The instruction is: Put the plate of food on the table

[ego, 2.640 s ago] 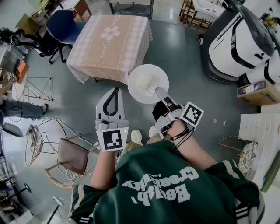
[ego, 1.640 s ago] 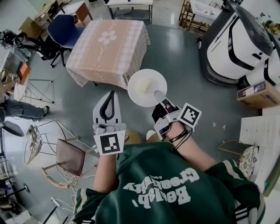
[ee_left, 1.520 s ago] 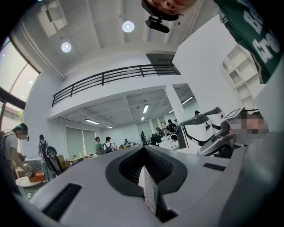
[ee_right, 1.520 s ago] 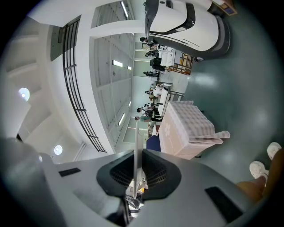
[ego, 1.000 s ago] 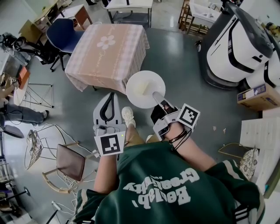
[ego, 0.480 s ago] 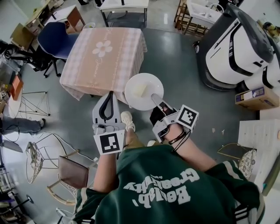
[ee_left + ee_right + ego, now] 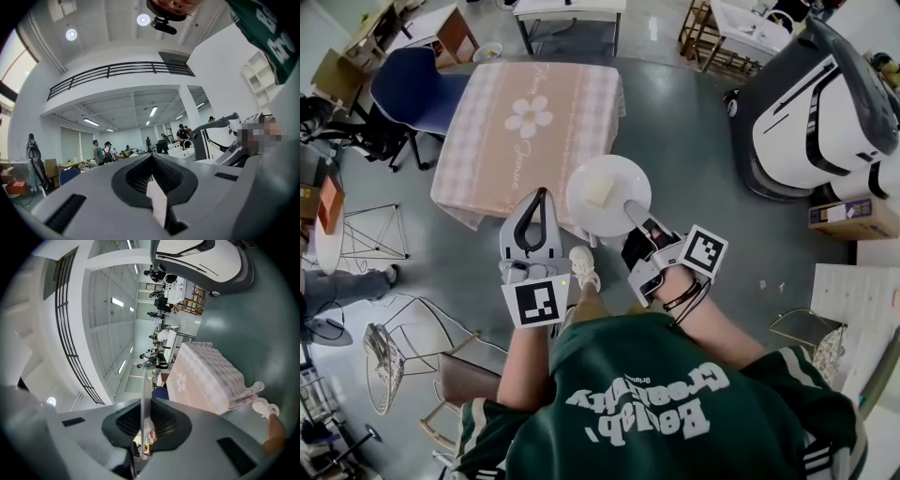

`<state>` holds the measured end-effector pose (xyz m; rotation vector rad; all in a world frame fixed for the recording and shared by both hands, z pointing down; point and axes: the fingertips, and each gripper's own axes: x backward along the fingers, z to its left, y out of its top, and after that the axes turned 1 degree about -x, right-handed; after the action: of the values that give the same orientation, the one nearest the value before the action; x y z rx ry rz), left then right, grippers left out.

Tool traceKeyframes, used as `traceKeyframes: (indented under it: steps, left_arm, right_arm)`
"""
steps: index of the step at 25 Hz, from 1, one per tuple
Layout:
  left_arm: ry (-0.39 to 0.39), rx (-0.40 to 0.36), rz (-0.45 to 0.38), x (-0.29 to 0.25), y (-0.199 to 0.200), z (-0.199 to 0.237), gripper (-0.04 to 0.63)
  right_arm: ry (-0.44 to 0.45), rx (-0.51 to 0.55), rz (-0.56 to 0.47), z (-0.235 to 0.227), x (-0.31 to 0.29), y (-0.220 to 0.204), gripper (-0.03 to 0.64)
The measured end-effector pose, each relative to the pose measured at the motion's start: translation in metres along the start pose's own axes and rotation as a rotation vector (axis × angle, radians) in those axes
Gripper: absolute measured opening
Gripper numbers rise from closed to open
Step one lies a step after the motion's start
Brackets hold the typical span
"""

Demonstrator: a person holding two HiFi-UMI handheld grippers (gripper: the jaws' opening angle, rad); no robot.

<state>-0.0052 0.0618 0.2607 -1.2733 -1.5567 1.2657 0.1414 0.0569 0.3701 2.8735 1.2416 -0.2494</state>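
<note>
A white plate (image 7: 608,195) with a pale yellow piece of food (image 7: 600,191) hangs level just off the near edge of the table (image 7: 530,127), which wears a pink checked cloth with a flower print. My right gripper (image 7: 629,206) is shut on the plate's near rim. In the right gripper view the plate (image 7: 142,380) shows edge-on as a thin line between the jaws, with the table (image 7: 206,378) ahead. My left gripper (image 7: 542,195) is shut with nothing in it, left of the plate and near the cloth's hanging edge. In the left gripper view its jaws meet at the tip (image 7: 152,158).
A blue chair (image 7: 411,89) stands at the table's left. A big white and black machine (image 7: 825,103) fills the right, with a cardboard box (image 7: 848,217) beside it. Wire chairs (image 7: 389,361) stand at lower left. The person's shoe (image 7: 584,267) is on the grey floor below the plate.
The person has walked up to the table. Both grippers and the plate have come close to its near edge. The right gripper's hold on the plate is the same.
</note>
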Motion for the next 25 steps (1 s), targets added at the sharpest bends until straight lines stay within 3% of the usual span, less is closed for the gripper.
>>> traceKeyframes:
  steps: [14, 25]
  left_arm:
    - [-0.025, 0.007, 0.0, -0.083, -0.022, 0.089, 0.009]
    - [-0.086, 0.016, 0.002, -0.118, -0.046, 0.114, 0.009]
  right_arm:
    - [-0.017, -0.006, -0.054, 0.012, -0.112, 0.021, 0.034]
    - [-0.035, 0.011, -0.119, 0.007, -0.152, 0.044, 0.034]
